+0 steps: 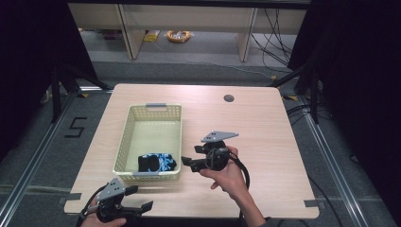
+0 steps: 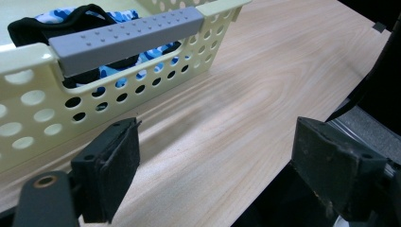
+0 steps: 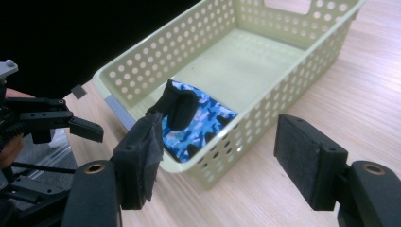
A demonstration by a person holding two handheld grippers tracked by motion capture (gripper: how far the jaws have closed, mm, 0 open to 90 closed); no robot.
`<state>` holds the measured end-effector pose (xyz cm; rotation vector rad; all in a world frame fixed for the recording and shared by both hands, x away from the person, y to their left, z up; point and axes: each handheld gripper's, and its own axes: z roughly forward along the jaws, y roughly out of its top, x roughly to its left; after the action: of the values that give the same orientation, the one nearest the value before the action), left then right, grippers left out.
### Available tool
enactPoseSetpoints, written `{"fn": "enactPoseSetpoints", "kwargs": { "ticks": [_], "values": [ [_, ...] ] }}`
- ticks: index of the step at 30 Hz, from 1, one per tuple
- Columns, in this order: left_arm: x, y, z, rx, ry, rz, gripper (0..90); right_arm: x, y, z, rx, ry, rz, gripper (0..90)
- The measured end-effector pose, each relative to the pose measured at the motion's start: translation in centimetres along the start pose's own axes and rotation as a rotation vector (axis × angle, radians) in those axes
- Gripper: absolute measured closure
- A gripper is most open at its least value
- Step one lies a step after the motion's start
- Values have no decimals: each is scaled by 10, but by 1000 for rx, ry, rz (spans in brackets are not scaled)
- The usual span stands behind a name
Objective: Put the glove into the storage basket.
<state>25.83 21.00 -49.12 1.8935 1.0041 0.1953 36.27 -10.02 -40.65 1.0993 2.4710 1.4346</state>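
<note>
open left gripper (image 1: pixel 142 198) beside basket (image 1: pixel 124 137)

Lab or recording studio, not a home. Black curtains (image 1: pixel 28 71) hang at 9 and 3 o'clock, metal floor rails (image 1: pixel 28 165) flank the wooden table (image 1: pixel 265 123), a taped "5" (image 1: pixel 75 126) marks the floor at 9 o'clock, and loose cables (image 1: pixel 276 33) (plus bare desk legs) sit at 12 to 1 o'clock.
</note>
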Motion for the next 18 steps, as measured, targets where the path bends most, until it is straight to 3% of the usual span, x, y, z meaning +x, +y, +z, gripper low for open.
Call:
{"fn": "enactPoseSetpoints", "kwargs": {
  "ticks": [5,6,8,10,11,14,16,18],
  "values": [
    [0,-1,1,10,1,9,158,-5,-12,-11,-1,-14,-9,338],
    [0,-1,1,8,3,10,158,-4,-14,-14,11,-27,17,336],
    [1,-1,1,12,3,13,160,-10,-17,-15,-2,-35,-8,332],
    [1,-1,0,10,3,14,160,-10,-20,-17,0,-25,25,331],
    [1,-1,0,12,3,19,160,-11,-21,-19,2,-41,23,329],
    [1,-2,1,15,5,21,160,-14,-23,-21,-5,-27,40,327],
    [1,-2,1,14,6,16,161,-16,-25,-23,-15,-54,15,325],
    [1,-2,1,13,6,17,161,-16,-27,-24,-15,-37,32,321]
  ]
}}
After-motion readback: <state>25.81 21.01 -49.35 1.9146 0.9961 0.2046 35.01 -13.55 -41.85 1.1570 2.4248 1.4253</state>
